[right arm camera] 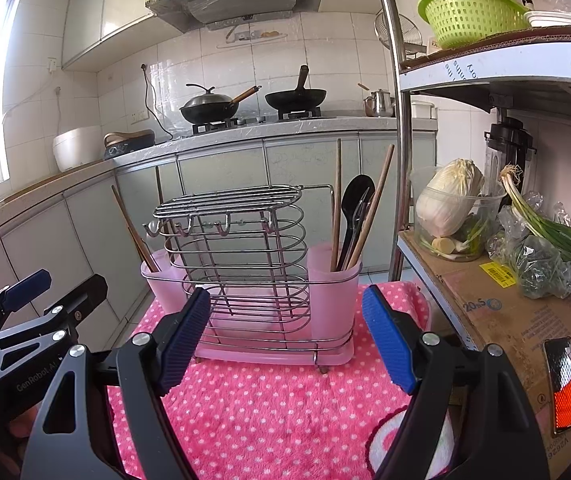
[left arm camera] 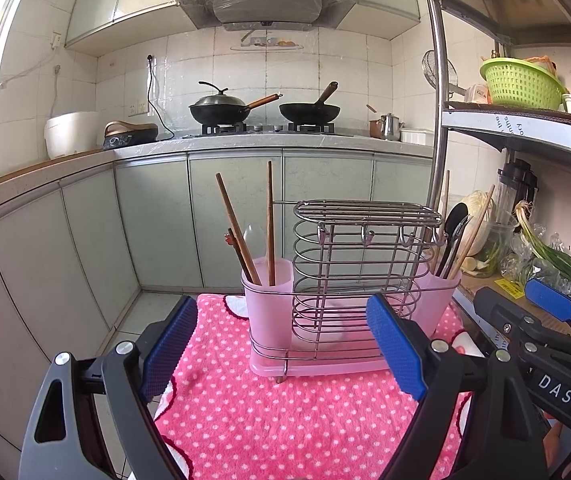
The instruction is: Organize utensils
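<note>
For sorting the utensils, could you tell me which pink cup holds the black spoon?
The right-hand pink cup, beside the shelf pole; the black spoon stands there among chopsticks.

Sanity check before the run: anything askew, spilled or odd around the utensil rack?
Nothing spilled or damaged. The utensil rack stands upright on the pink dotted towel. Chopsticks in the left pink cup lean at different angles; that is all. Left claw and right claw are open, holding nothing.

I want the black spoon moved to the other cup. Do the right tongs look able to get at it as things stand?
Probably yes. The right tongs are open and empty, and the black spoon stands tall in the right pink cup, though chopsticks crowd it closely.
</note>
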Demonstrator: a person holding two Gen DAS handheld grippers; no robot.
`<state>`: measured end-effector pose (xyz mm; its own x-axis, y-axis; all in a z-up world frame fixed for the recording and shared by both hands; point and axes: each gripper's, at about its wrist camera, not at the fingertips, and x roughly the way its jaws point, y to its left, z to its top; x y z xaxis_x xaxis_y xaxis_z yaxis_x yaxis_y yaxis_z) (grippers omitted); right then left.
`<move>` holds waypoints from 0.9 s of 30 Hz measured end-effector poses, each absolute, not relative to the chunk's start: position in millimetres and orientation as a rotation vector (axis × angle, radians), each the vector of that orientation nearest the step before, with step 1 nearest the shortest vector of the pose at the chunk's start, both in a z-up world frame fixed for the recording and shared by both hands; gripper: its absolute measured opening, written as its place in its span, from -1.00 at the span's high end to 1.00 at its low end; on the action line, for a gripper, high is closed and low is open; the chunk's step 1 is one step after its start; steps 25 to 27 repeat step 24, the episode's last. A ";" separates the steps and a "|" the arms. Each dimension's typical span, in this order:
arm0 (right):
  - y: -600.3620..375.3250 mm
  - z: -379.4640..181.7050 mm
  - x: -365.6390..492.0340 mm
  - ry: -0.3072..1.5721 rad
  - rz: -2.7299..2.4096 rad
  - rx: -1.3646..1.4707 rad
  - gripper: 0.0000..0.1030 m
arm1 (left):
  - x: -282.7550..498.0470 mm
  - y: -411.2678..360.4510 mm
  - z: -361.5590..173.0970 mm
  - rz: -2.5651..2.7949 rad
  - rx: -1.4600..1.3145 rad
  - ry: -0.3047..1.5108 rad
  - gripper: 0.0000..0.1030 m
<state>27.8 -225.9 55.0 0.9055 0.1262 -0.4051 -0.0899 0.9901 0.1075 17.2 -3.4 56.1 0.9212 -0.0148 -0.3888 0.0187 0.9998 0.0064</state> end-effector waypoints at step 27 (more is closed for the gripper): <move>-226.2 47.5 29.5 0.438 0.110 0.086 -0.53 | 23.9 -1.6 51.3 -0.025 -0.001 0.434 -0.62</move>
